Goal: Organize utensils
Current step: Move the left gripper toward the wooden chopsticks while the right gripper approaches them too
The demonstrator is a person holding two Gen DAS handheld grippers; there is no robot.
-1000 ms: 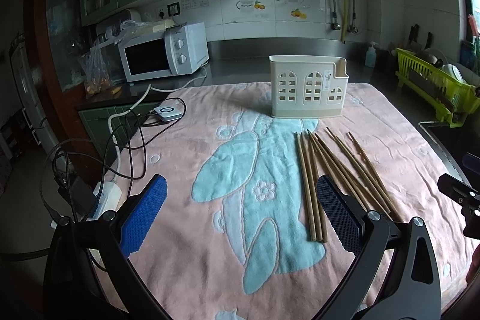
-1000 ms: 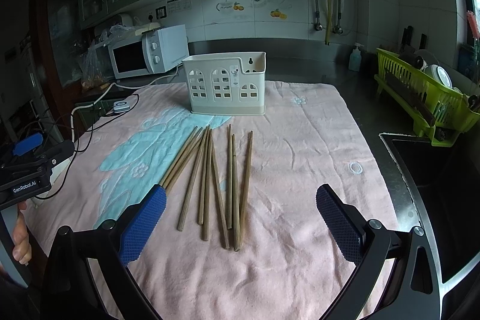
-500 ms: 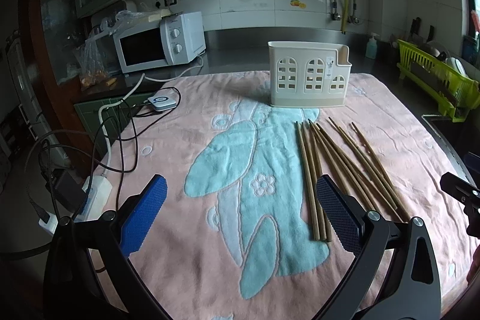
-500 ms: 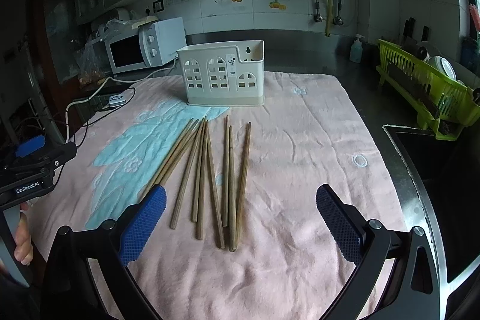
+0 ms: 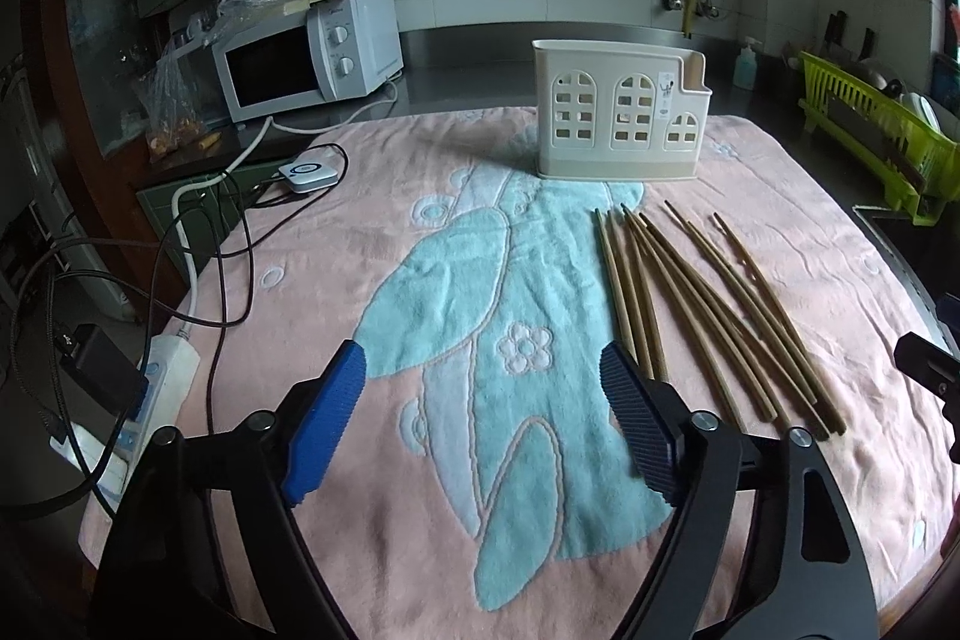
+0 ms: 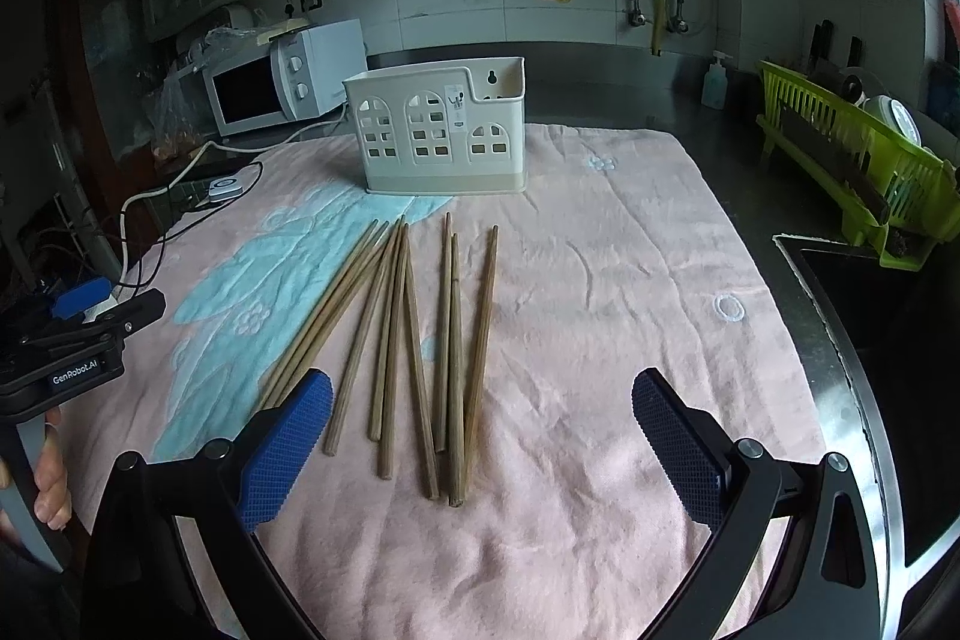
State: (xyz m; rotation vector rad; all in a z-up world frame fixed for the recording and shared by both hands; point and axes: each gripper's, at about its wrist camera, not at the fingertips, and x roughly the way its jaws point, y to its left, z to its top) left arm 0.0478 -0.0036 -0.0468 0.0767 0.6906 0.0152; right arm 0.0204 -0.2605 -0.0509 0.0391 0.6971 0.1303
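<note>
Chopsticks [image 6: 414, 334] lie loose on the pink towel [image 6: 600, 292], none yet in the cream holder [image 6: 444, 133] standing at twelve o'clock beyond their tips. From the fingers outward: the left gripper [image 5: 483, 424] has its blue pads narrowing now, where a second ago they stood at their widest, yet nothing sits between them but towel; the nearest sticks [image 5: 636, 292] pass just past its right pad at about one o'clock. The right gripper [image 6: 483, 445] keeps its pads spread wide, with the near ends of several chopsticks lying between them toward twelve o'clock, untouched. Both views sit lower and closer to the cloth than a second ago, so both hands seem to be settling in for a first pick-up. I judge the sorting barely begun. A microwave [image 5: 306, 52] stands at ten o'clock and a green dish rack [image 6: 852, 160] at two o'clock
</note>
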